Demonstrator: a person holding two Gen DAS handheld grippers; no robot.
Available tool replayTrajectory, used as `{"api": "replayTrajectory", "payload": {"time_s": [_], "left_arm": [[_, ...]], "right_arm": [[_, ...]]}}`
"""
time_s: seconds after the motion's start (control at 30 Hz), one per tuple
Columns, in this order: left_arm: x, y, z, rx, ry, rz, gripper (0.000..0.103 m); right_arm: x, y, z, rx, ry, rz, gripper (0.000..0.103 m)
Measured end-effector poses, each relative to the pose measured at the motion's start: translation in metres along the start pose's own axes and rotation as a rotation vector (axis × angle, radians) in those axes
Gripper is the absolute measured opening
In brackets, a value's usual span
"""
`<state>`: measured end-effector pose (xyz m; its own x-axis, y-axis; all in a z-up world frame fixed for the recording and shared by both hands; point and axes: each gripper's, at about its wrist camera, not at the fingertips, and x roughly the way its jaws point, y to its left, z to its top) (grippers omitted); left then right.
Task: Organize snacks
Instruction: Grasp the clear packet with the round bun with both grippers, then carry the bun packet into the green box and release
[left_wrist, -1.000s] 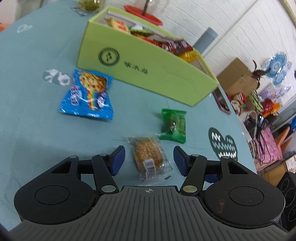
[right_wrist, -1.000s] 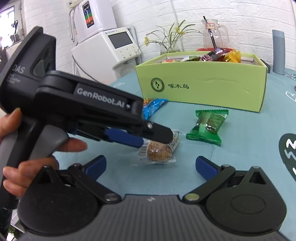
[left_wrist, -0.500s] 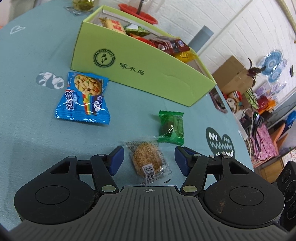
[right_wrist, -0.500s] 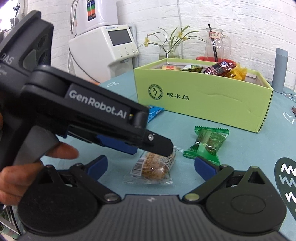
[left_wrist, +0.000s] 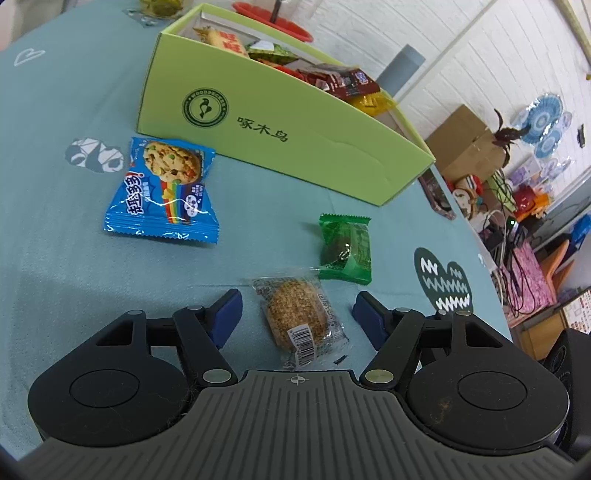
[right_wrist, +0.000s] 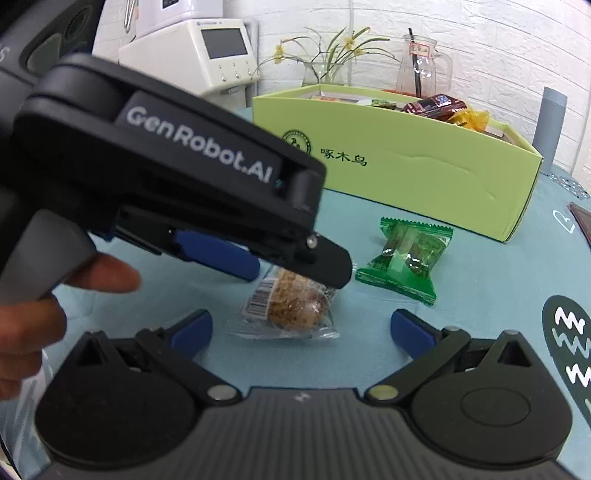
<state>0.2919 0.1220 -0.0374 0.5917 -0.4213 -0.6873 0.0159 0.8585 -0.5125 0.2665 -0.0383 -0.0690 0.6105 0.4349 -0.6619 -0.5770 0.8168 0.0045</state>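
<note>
Both wrist cameras look closely down at one wrapped cake (left_wrist: 297, 317).

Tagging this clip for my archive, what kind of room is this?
Probably a lived-in home or small office room: a cloth-covered table, a countertop water dispenser, and a flower vase against a white brick wall.

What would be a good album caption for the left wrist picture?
Open left gripper straddles a clear-wrapped round cake near the green snack box.
</note>
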Motion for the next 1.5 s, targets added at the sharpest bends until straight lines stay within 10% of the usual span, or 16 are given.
{"api": "replayTrajectory", "payload": {"time_s": [0.57,0.63,0.67,0.73,0.8,0.87,1.17,1.27,1.3,1.5], "left_arm": [[-0.009,0.003,0.003,-0.003,-0.025,-0.037,0.054],[-0.009,0.001,0.002,0.000,-0.023,-0.039,0.053],[-0.009,0.001,0.002,0.000,-0.023,-0.041,0.053],[-0.010,0.000,0.002,0.000,-0.024,-0.045,0.053],[-0.012,-0.001,0.001,0.005,-0.027,-0.047,0.053],[-0.012,-0.001,0.001,0.008,-0.023,-0.044,0.053],[-0.007,-0.007,-0.006,0.020,-0.010,-0.031,0.044],[-0.001,-0.008,-0.008,0.022,0.011,-0.013,0.038],[0.001,-0.008,-0.011,0.038,0.009,0.010,0.022],[-0.012,-0.025,-0.005,0.067,-0.036,-0.016,0.016]], "right_arm": [[-0.015,0.008,0.008,0.020,-0.081,0.015,0.097],[-0.016,0.008,0.008,0.018,-0.083,0.022,0.041],[-0.016,0.008,0.008,0.023,-0.085,0.023,0.039],[-0.016,0.008,0.009,0.013,-0.075,0.011,0.041],[-0.017,0.008,0.009,0.006,-0.086,0.006,0.083],[-0.018,0.009,0.009,0.003,-0.103,0.003,0.096],[-0.016,0.004,0.010,0.012,-0.097,0.015,0.081],[-0.004,-0.004,0.007,0.058,-0.052,0.073,0.057],[-0.006,-0.005,0.003,0.064,-0.069,0.076,0.057],[-0.026,-0.012,0.009,0.086,-0.129,0.079,0.056]]}}
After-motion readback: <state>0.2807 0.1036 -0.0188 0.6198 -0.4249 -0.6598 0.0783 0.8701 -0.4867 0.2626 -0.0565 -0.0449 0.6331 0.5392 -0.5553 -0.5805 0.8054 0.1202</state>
